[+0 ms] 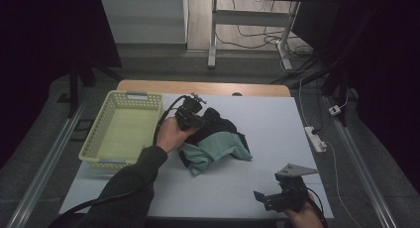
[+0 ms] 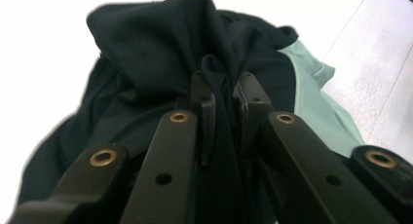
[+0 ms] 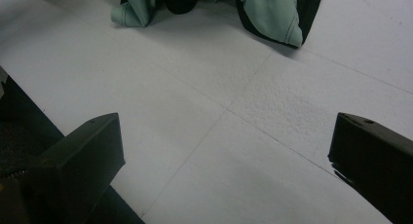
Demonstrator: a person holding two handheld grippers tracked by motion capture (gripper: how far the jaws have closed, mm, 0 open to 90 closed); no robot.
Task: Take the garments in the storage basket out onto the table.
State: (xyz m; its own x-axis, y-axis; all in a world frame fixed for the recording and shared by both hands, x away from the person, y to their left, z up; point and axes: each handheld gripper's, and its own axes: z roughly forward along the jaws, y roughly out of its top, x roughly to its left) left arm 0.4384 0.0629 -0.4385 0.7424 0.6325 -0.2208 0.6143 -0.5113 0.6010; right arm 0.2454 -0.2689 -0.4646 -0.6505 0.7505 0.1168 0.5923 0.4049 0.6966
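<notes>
Crumpled black-and-mint garment, bunched

The left gripper is showing a black body with a thick black cable looping off toward the near left. Its jaw arms are carrying brass-ringed rivets and small plain holes. The sleeve is looking dark olive. The right gripper is wearing a grey three-cornered plate; its blocky black pads are looking matte.
</notes>
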